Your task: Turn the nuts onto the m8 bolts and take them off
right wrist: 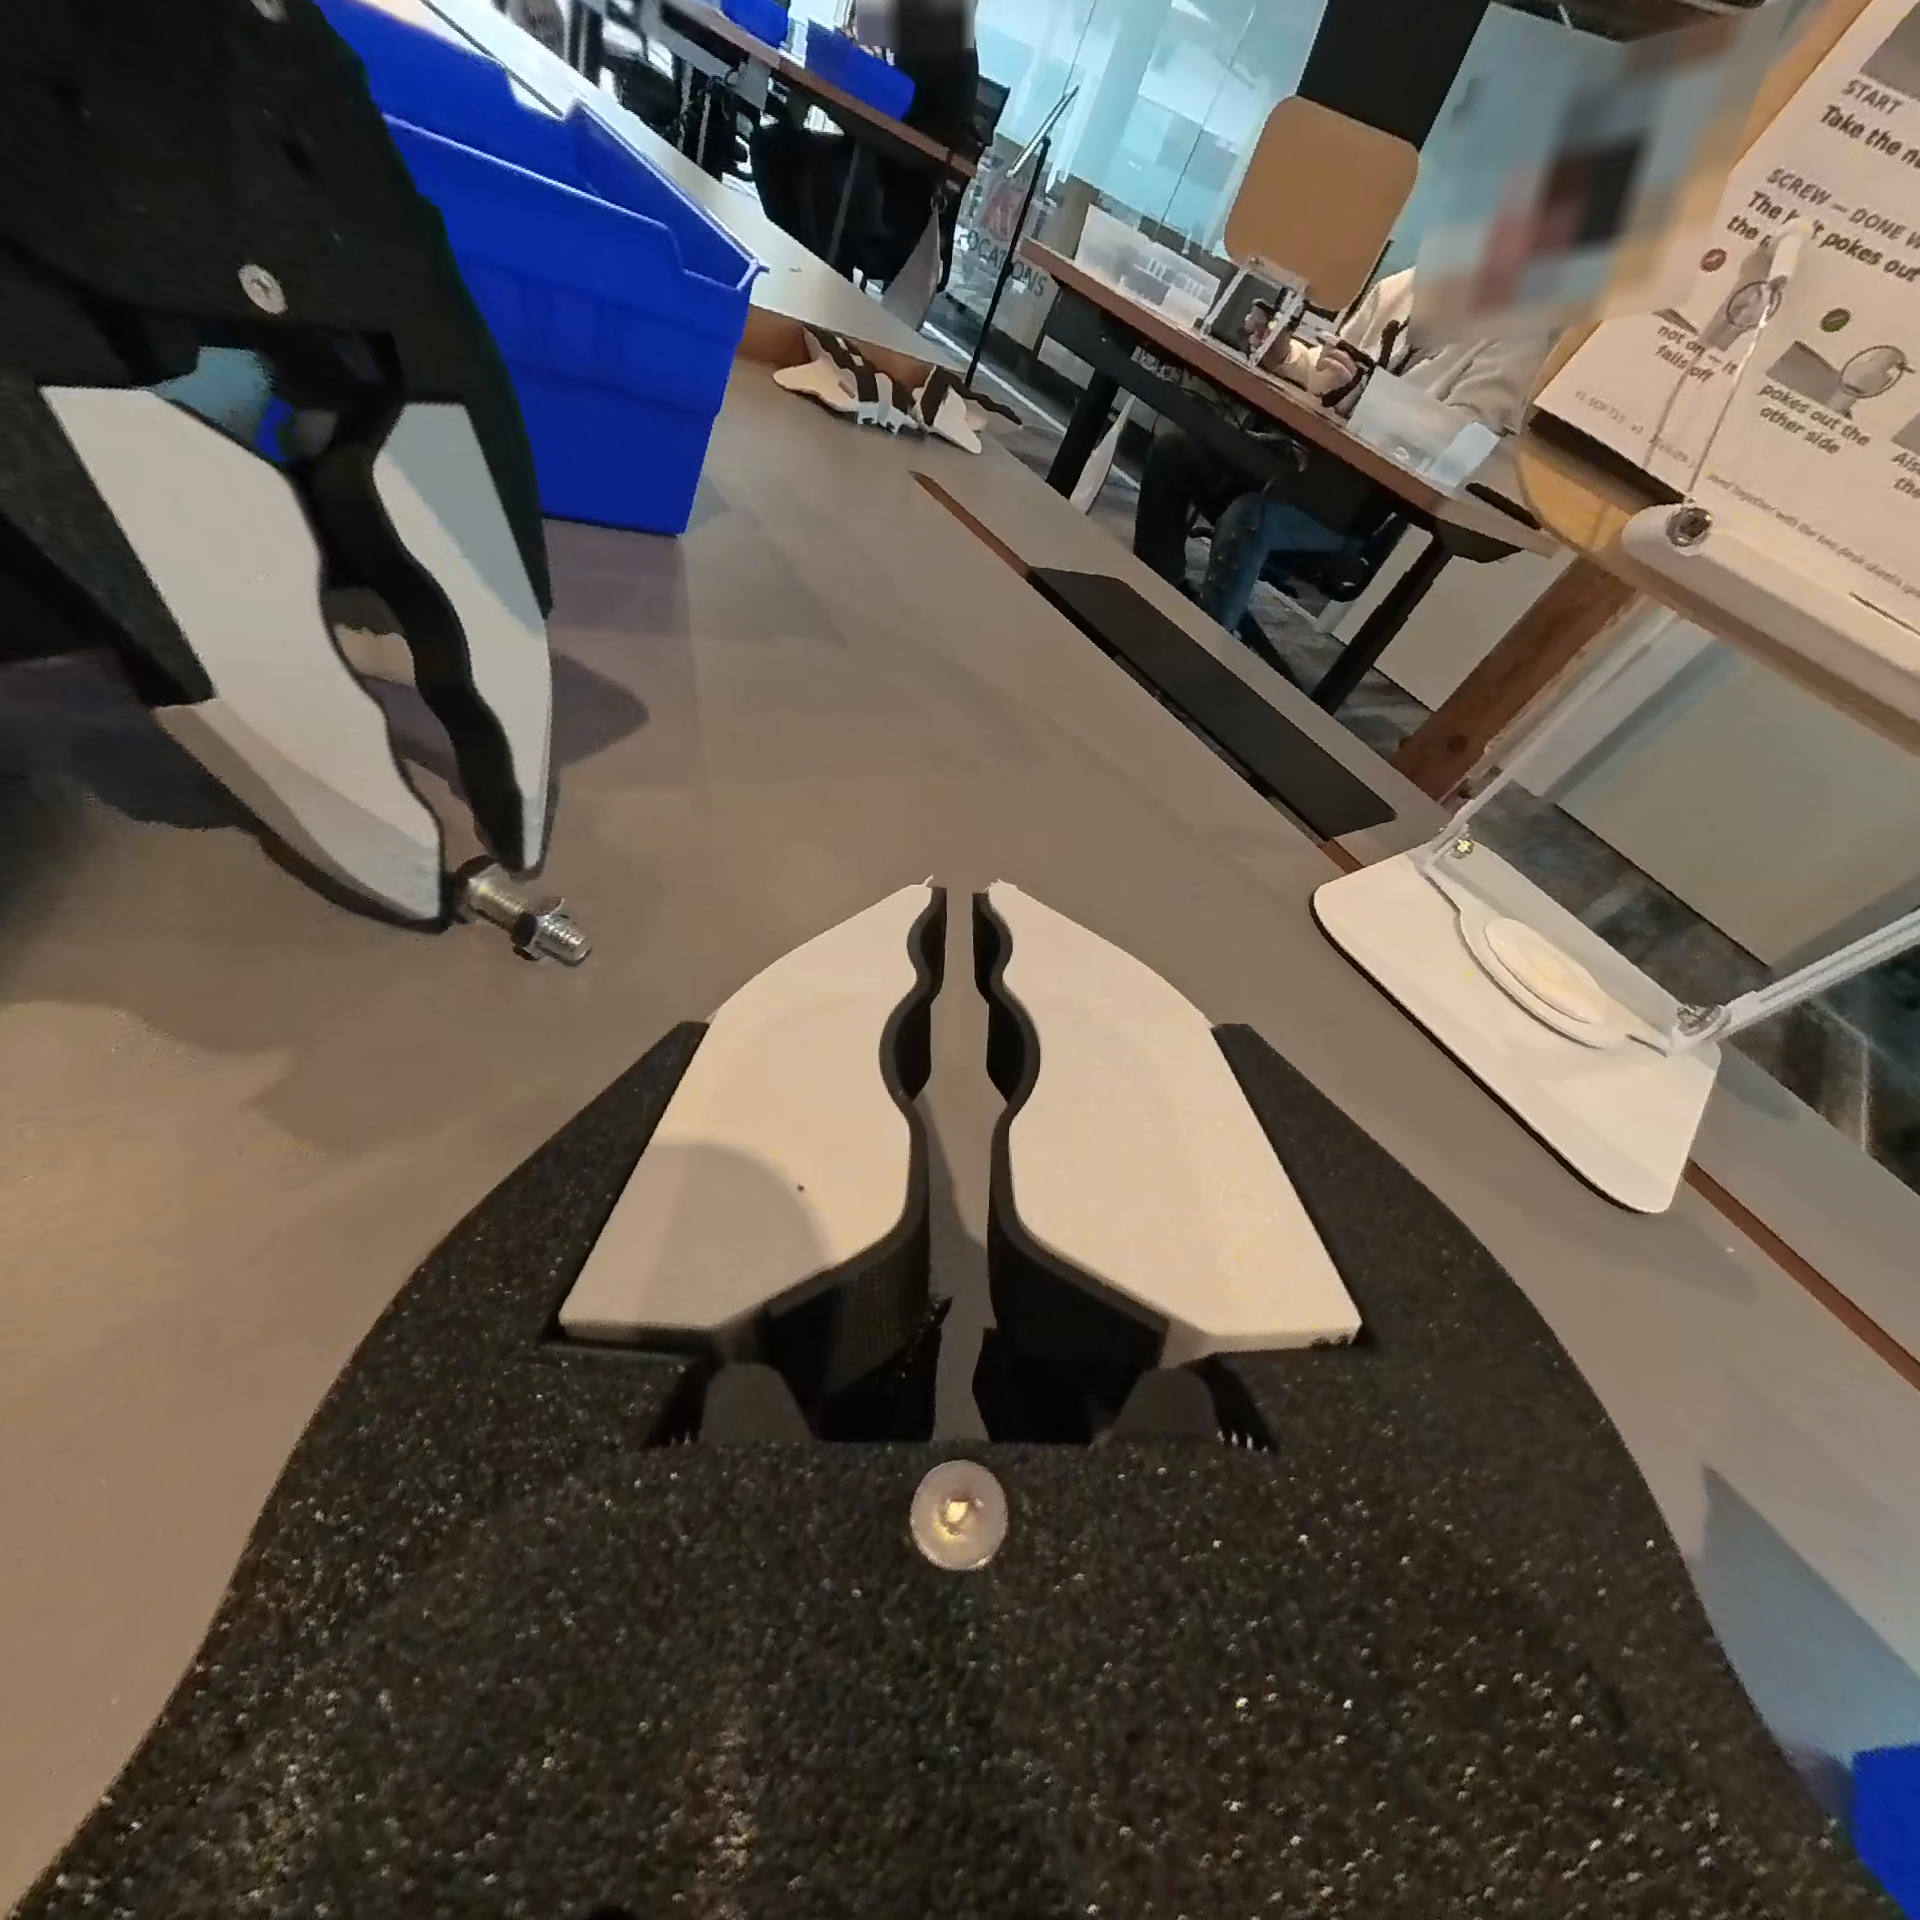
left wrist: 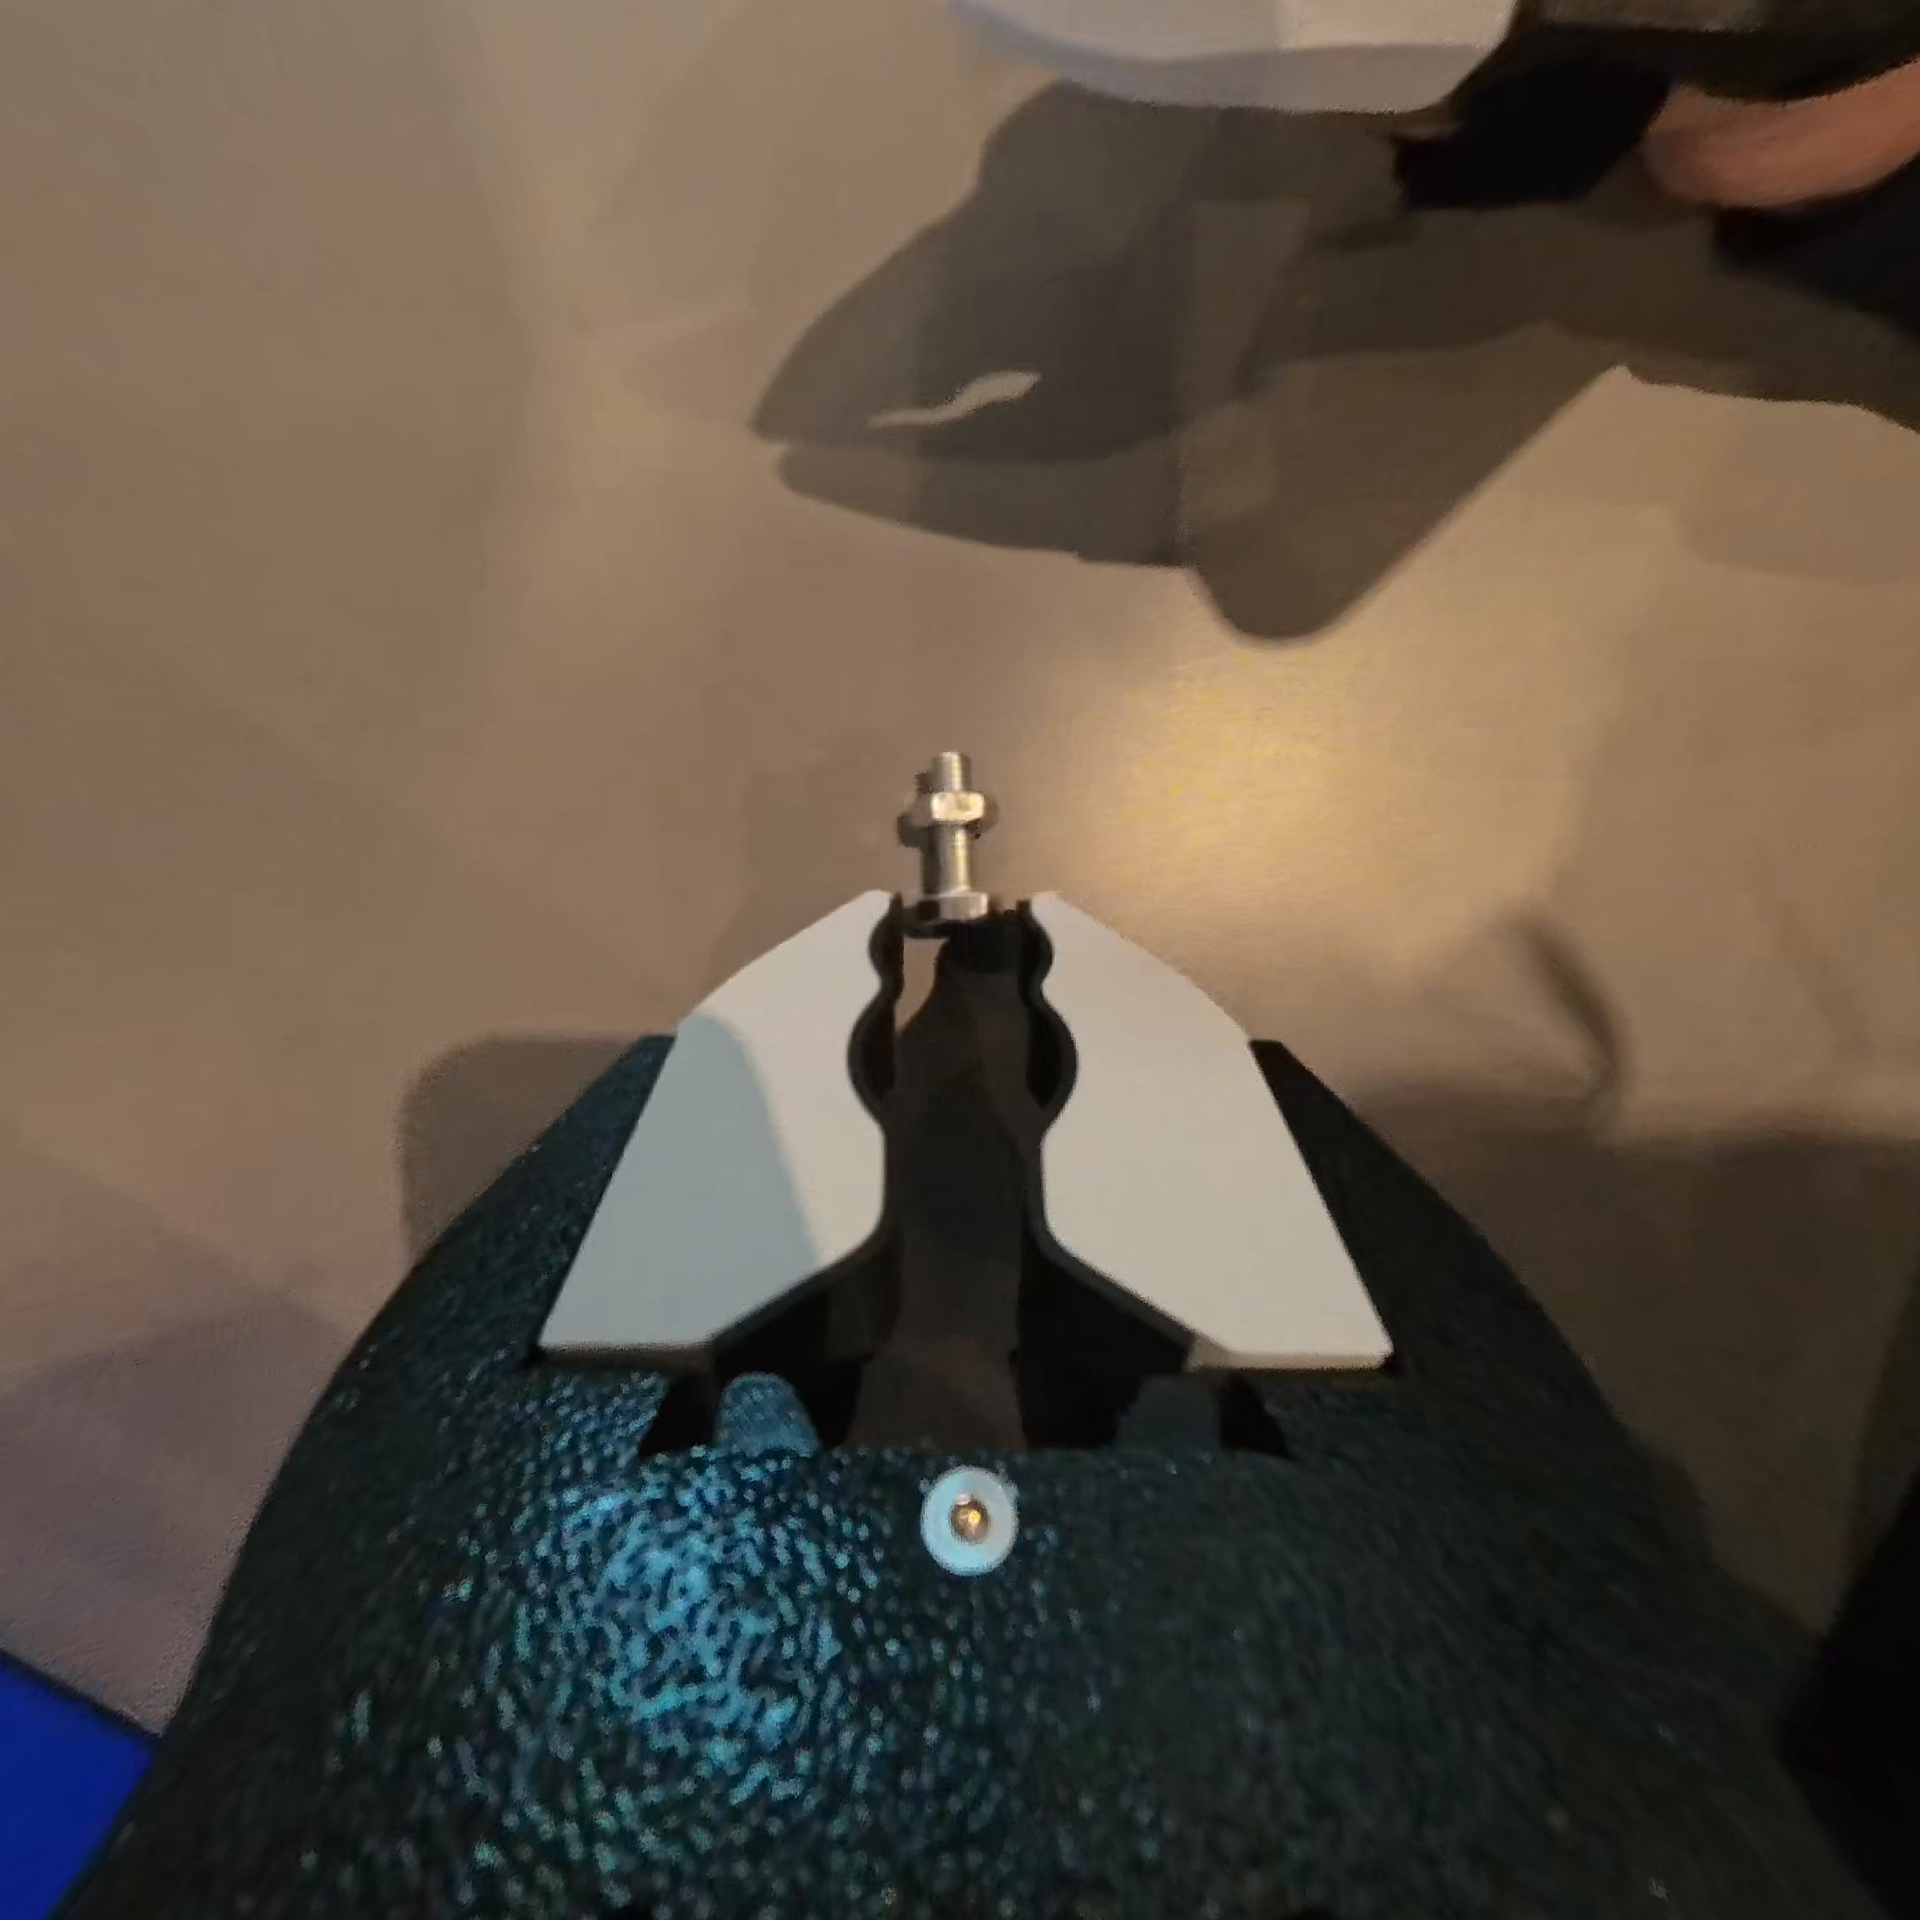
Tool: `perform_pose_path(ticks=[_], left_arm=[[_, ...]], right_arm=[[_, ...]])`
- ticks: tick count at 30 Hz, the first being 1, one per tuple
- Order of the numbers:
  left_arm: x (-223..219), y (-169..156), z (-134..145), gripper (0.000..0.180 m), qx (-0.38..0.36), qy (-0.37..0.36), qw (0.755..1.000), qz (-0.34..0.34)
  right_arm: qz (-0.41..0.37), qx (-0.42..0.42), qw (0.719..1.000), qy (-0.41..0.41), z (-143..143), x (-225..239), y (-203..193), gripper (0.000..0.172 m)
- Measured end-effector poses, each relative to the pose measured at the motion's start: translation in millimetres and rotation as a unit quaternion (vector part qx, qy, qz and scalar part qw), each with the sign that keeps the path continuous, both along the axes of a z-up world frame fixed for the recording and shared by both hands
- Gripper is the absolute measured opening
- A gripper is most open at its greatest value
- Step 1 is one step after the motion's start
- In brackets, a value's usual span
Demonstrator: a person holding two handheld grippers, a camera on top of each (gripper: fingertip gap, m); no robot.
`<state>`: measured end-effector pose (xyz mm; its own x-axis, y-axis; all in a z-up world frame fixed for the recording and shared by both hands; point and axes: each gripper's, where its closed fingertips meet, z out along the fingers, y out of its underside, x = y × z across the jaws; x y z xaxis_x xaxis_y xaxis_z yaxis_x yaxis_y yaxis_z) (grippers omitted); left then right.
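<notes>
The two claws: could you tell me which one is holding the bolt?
The left claw grips the bolt by its head; the right claw holds nothing.

Grey desk (right wrist: pixel 831 727), glass walls (right wrist: pixel 1143 104) behind.

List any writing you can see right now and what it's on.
Printed instruction sheet in a clear stand, upper right of the right wrist view: headings and captions are legible, but I don't transcribe wording.
Distant sign by the glass wall: lettering, partly hidden.
Bolt, nut, blue bins: no markings visible.
</notes>
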<state>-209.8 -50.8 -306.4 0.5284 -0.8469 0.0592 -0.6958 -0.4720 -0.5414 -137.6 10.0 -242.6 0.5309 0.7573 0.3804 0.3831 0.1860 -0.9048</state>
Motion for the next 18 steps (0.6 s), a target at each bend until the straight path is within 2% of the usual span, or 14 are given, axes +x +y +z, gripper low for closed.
perform_pose_path(ticks=[5, 11, 14, 18], left_arm=[[1, 1, -2, 0.027, -0.03, -0.034, 0.999, 0.007], [3, 5, -3, 0.016, 0.003, -0.031, 1.0, -0.004], [4, 7, -3, 0.015, 0.03, -0.018, 0.999, -0.014], [14, 20, 4, 0.015, 0.124, -0.004, 0.991, -0.055]], right_arm=[[0.003, 0.0, 1.0, -0.003, -1, -1, 0, 0.004], [0.024, -0.004, 1.0, -0.001, -1, -6, -5, 0.006], [0.104, -0.057, 0.992, 0.027, 2, -14, -27, 0.01], [0.196, -0.145, 0.97, 0.012, -6, -13, -51, 0.025]])
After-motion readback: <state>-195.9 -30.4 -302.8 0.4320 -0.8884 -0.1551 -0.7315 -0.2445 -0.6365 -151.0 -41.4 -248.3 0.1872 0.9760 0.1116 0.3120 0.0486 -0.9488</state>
